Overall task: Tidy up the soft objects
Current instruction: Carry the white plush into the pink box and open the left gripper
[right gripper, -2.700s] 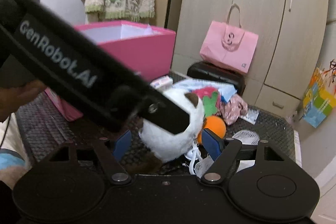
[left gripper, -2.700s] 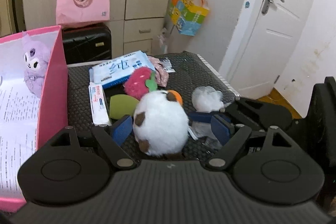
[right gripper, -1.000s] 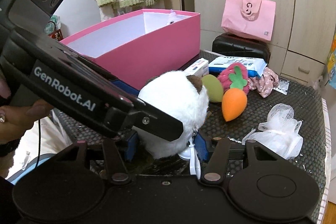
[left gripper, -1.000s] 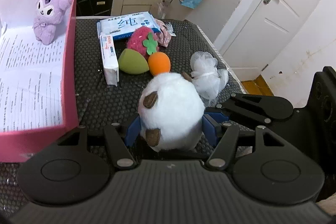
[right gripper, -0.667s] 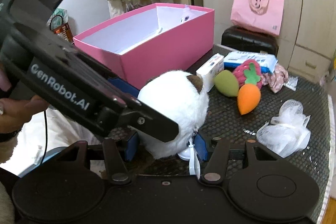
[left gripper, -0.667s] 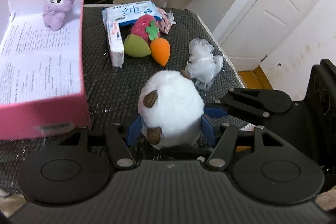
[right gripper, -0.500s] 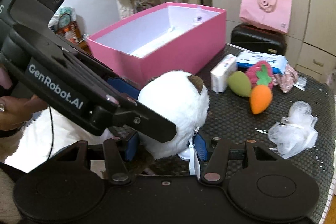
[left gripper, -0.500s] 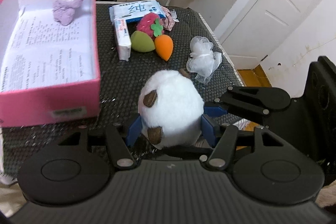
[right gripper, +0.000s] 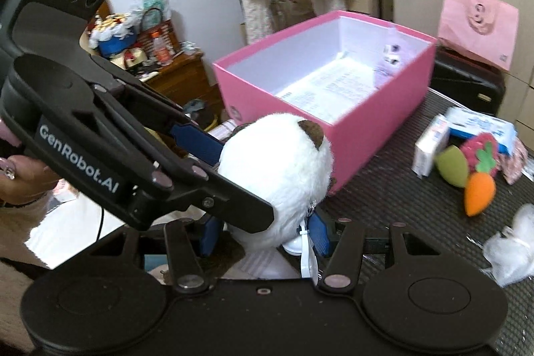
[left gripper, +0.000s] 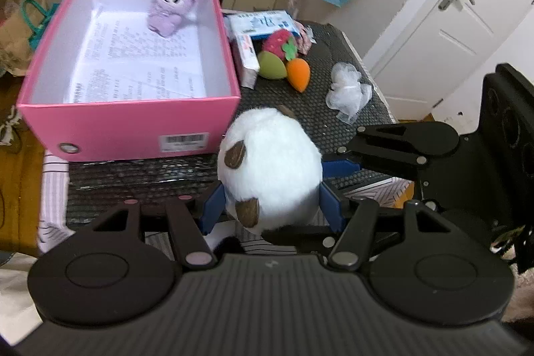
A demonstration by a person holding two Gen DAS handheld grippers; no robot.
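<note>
The white plush toy (left gripper: 270,169) is being held clear of the table (left gripper: 313,119) by both grippers at once. The left gripper (left gripper: 271,206) is pinching it across its lower sides, one blue finger (left gripper: 211,209) pressing into the fur on each flank. The right gripper (right gripper: 263,234) is clamping the same toy from a crossing direction, its fingers (right gripper: 320,231) sinking into the underside. Neither pair of fingers is spread free; both are closing on the toy's soft body.

The relation governing the coming move is the toy's position against the pink box (left gripper: 133,122). In the left wrist view, the toy is sitting just outside the box's near right corner, slightly lower than the rim, with the open interior lying forward and to the left of the fingers. The box's long axis is running away from the left gripper, toward the purple plush (left gripper: 173,2) that is occupying its far end. The near half of the box floor is showing only printed paper. The left gripper is the one lying nearer the box, as the right wrist view is showing.

As a judgement, the transfer is calling for a lift above the rim and a shift leftward and forward. The orange carrot toy (left gripper: 298,75), green sponge (left gripper: 272,70) and white mesh puff (left gripper: 347,89) are lying on the table, well apart from the fingers
</note>
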